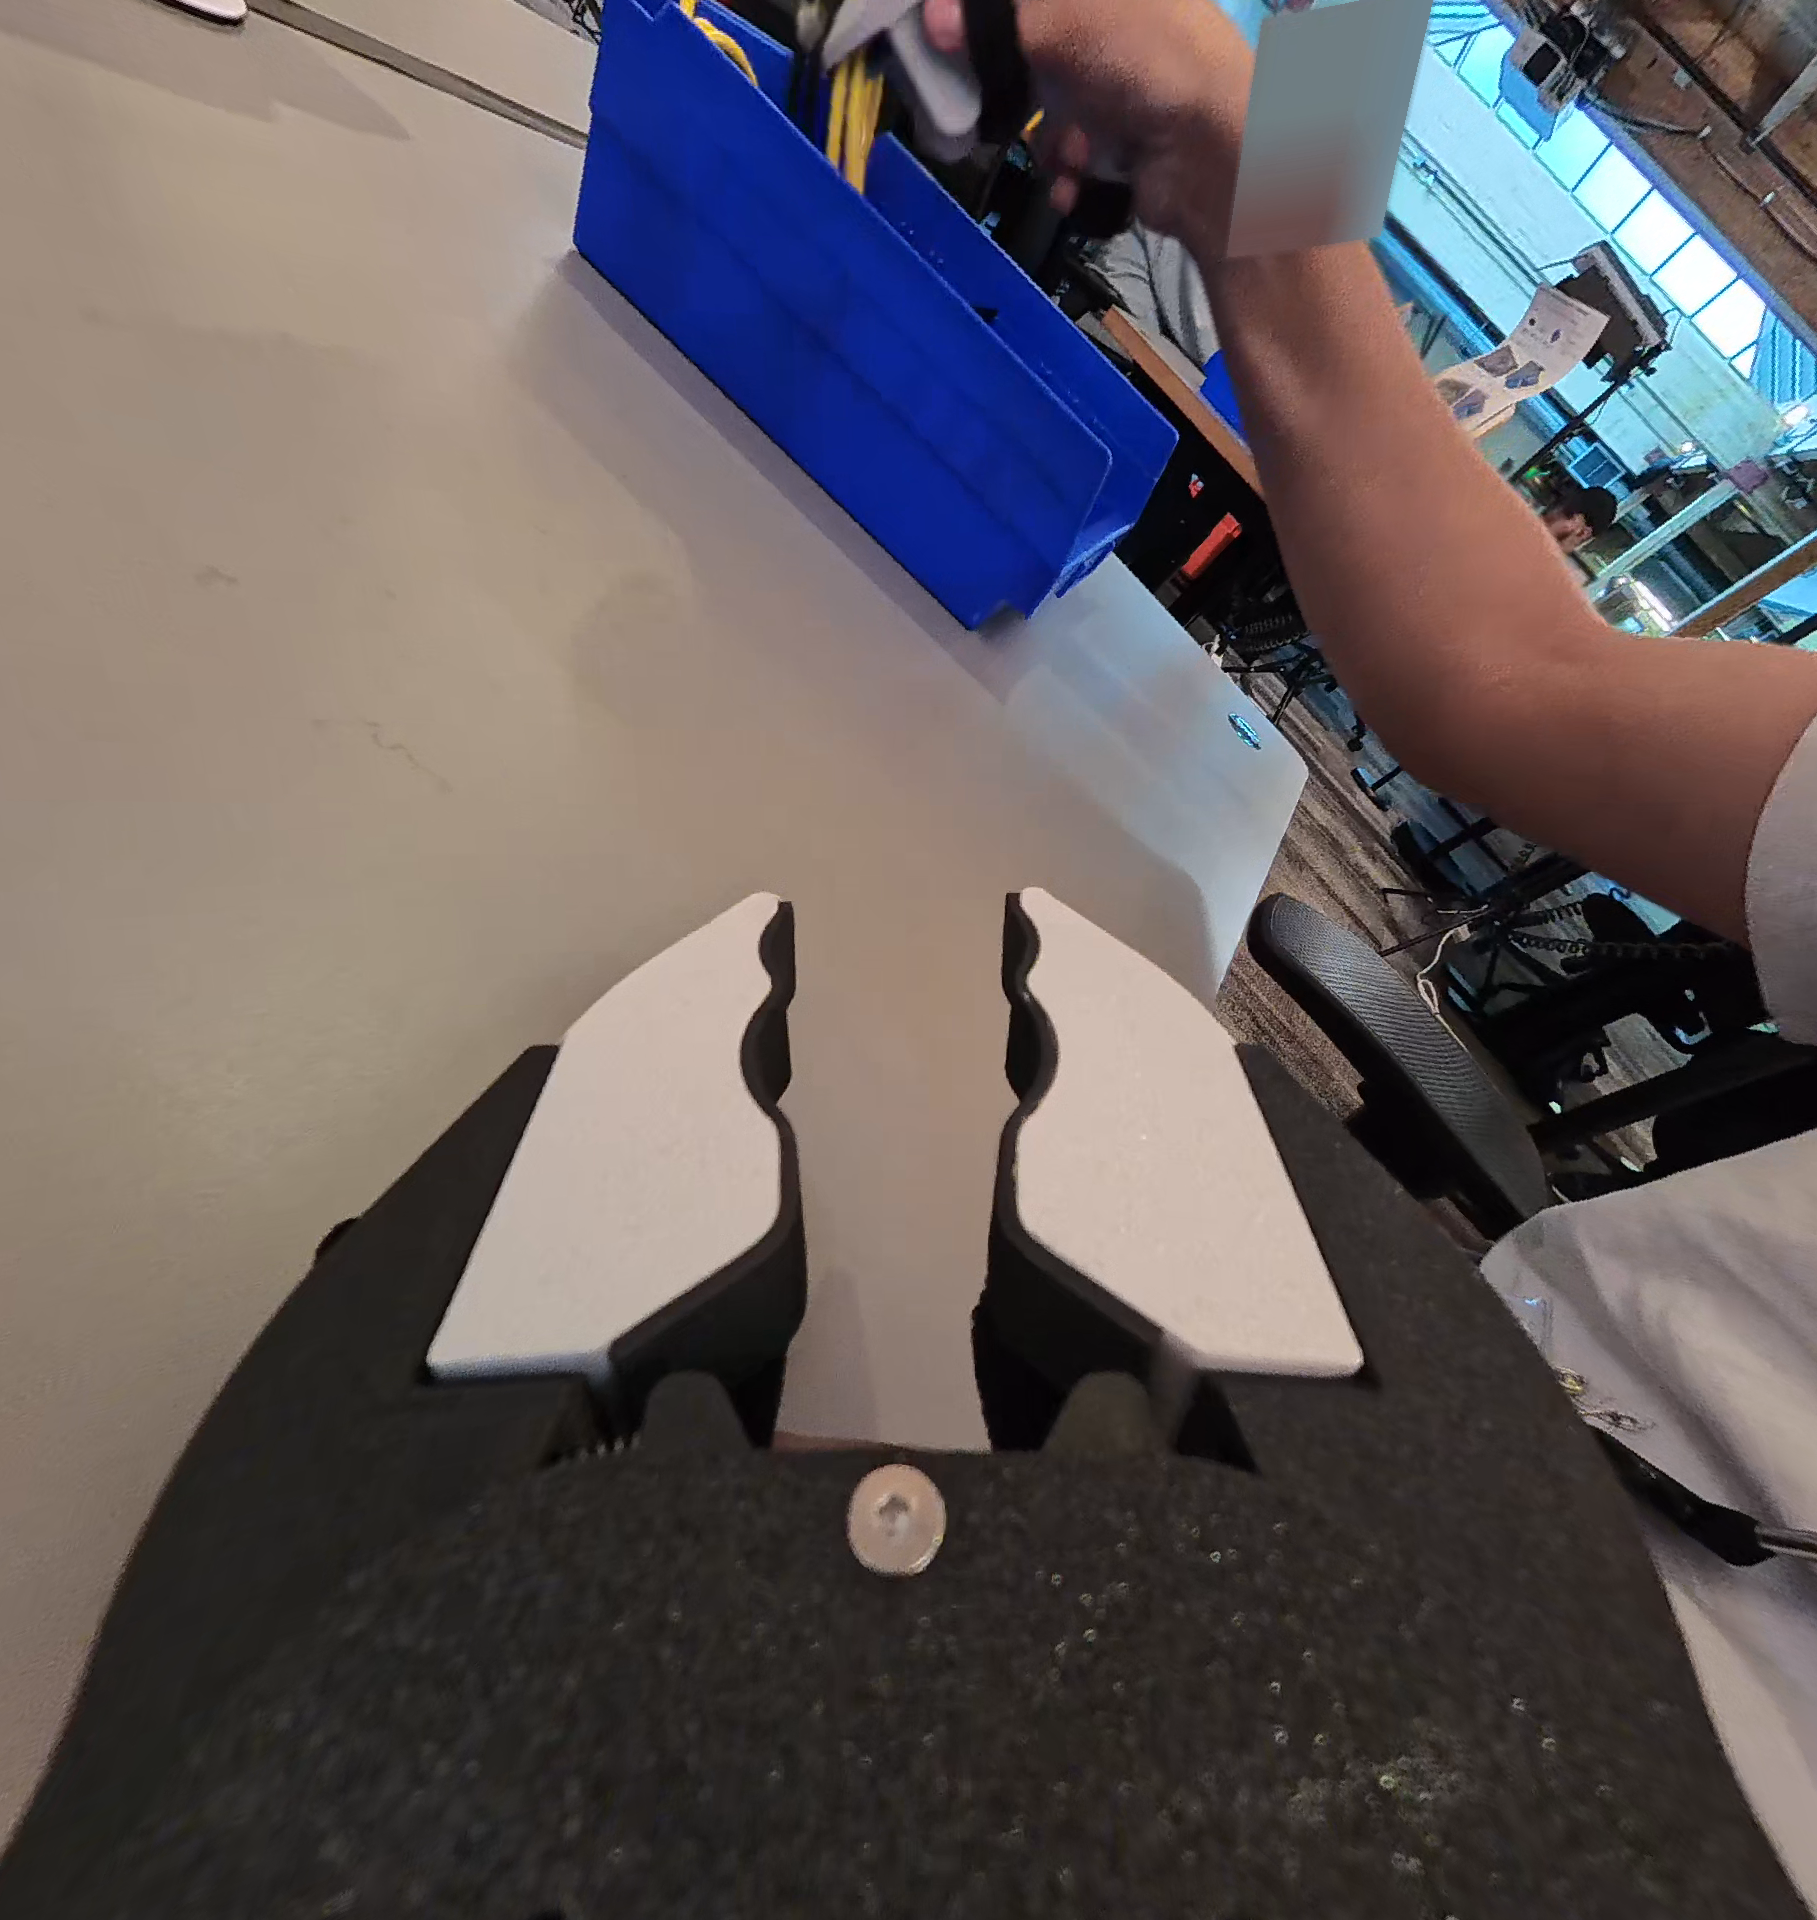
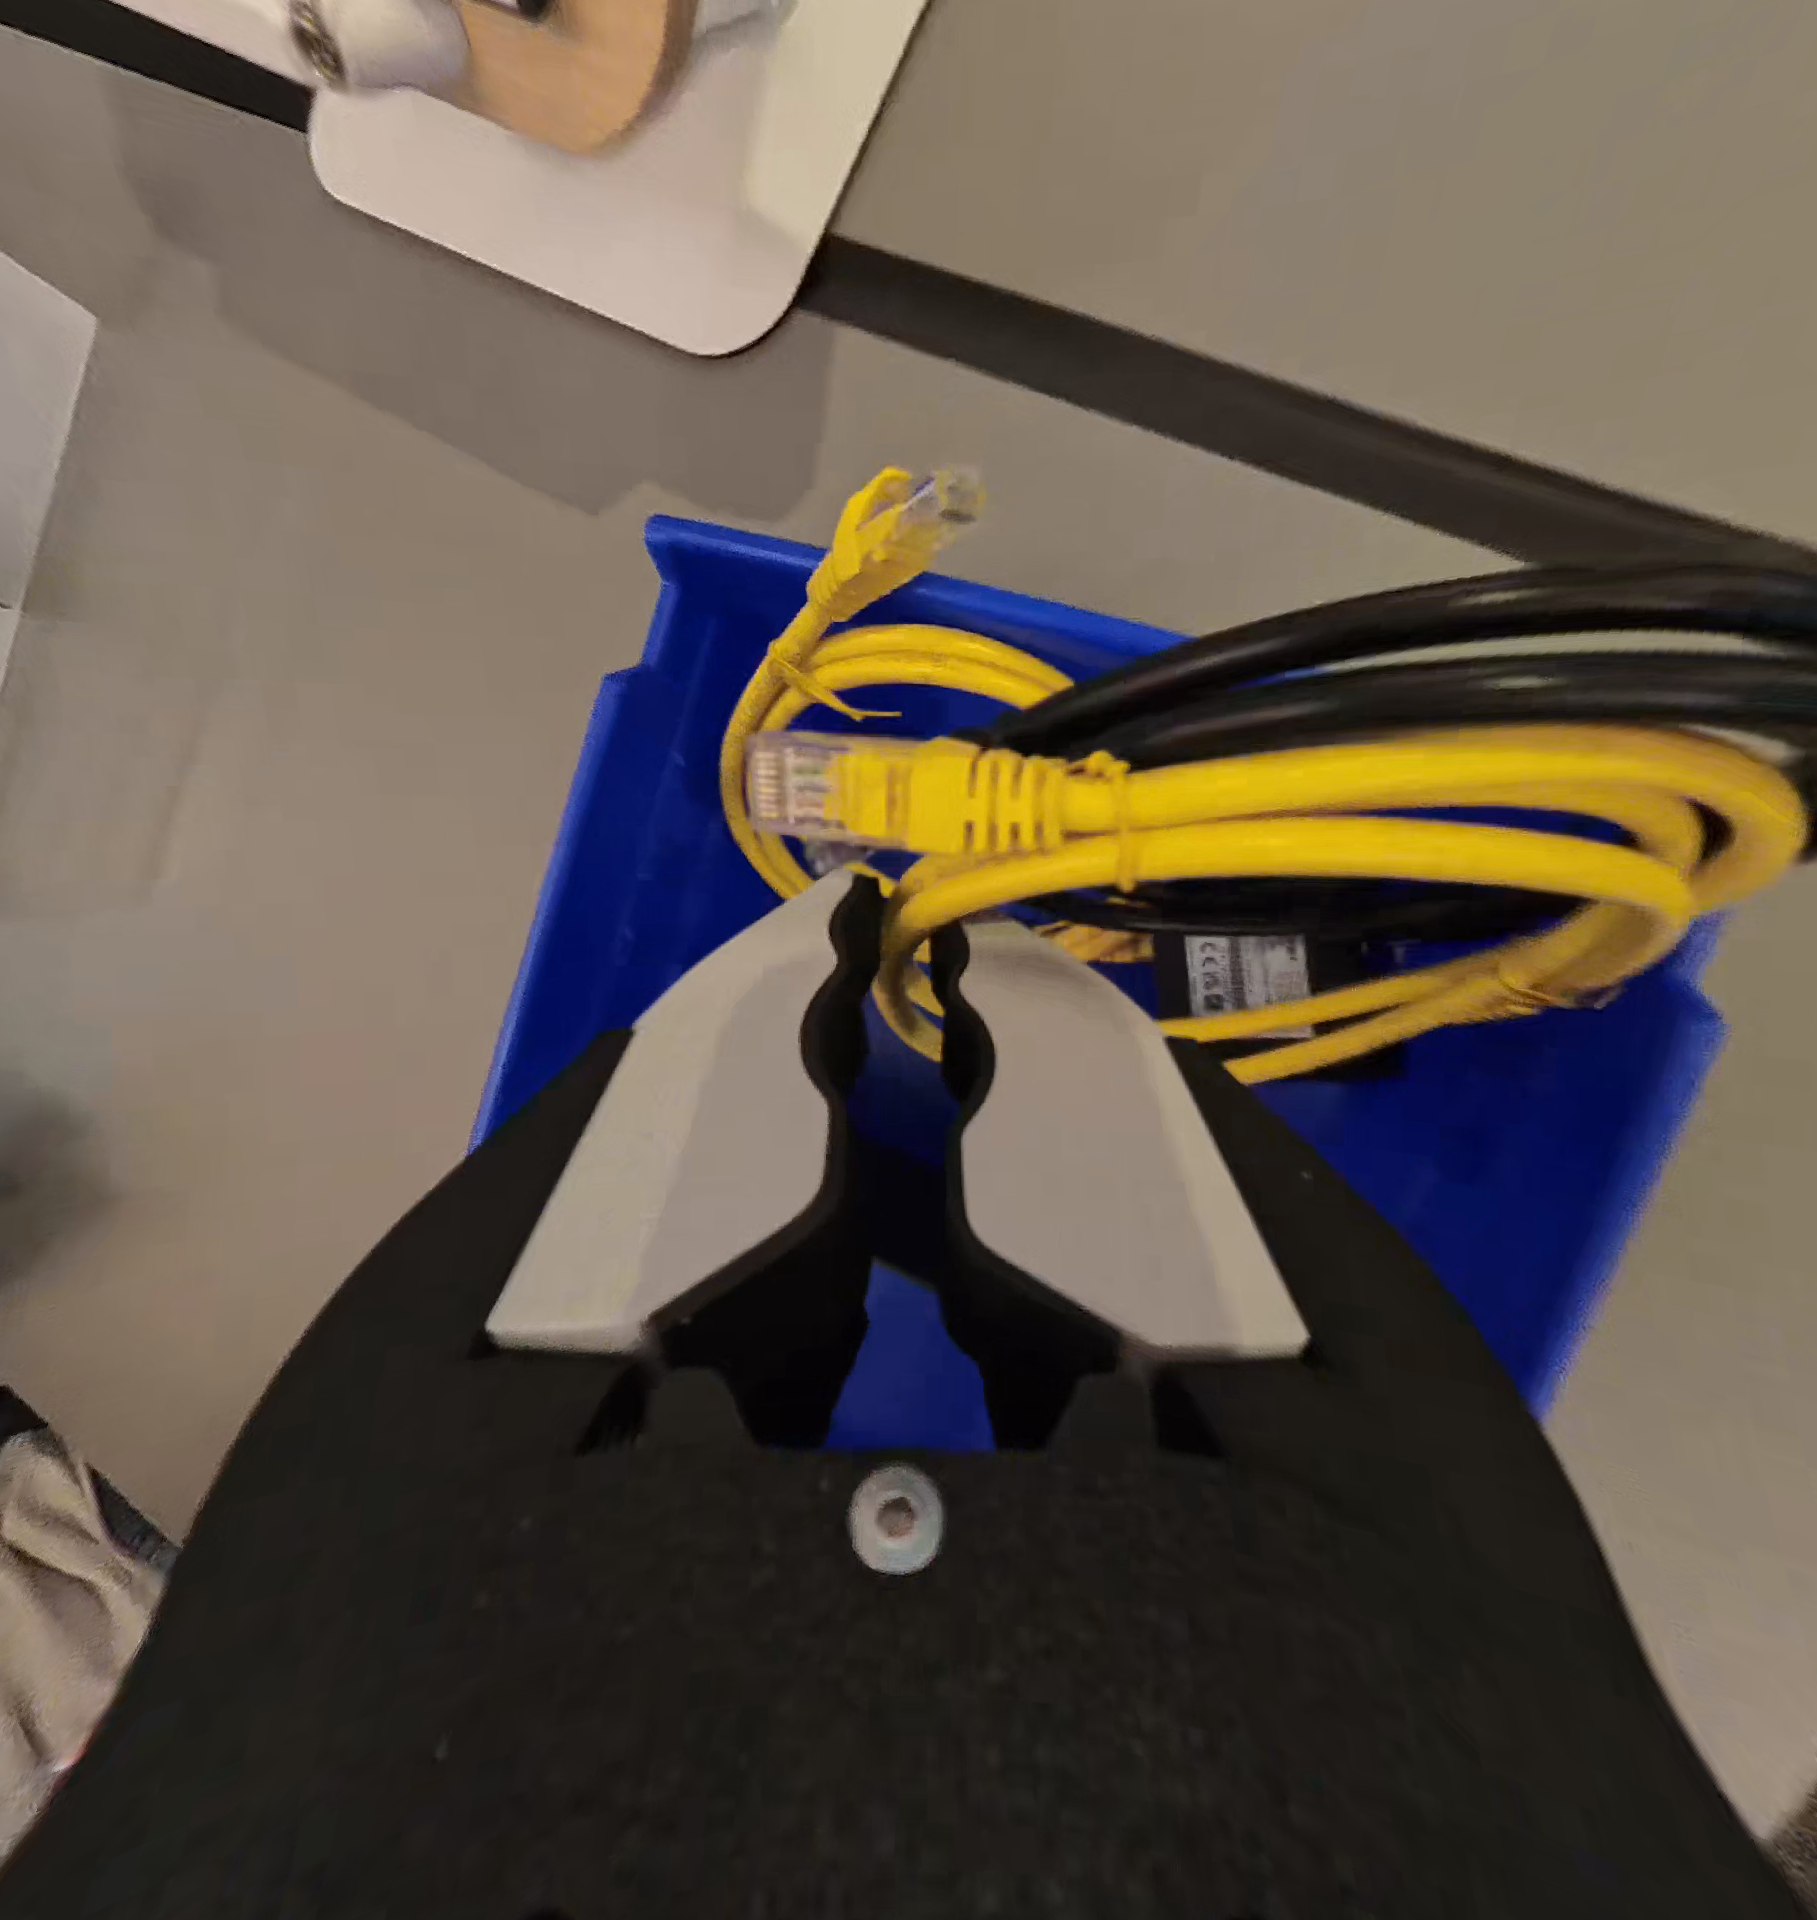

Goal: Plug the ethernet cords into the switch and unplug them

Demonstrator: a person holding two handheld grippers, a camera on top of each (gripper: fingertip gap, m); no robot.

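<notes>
In the right wrist view my right gripper (image 2: 899, 914) hangs over a blue bin (image 2: 592, 935) and is shut on a loop of a bundled yellow ethernet cord (image 2: 1299, 800). The cord's clear plug (image 2: 800, 790) points left just beyond the fingertips. A second yellow plug (image 2: 914, 509) sticks up at the bin's far wall. A black device with a label (image 2: 1236, 971) lies in the bin under the cords. In the left wrist view my left gripper (image 1: 899, 914) is open and empty, low over the grey table (image 1: 312, 623). The blue bin (image 1: 831, 343) stands ahead of it.
Black cables (image 2: 1506, 644) lie across the bin with the yellow cord. A white stand base (image 2: 613, 208) sits on the table beyond the bin. A person's arm (image 1: 1455, 582) reaches into the bin. The table's edge (image 1: 1257, 831) and an office chair (image 1: 1403, 1060) lie to the right. There is about 45 cm between the tips of the two grippers.
</notes>
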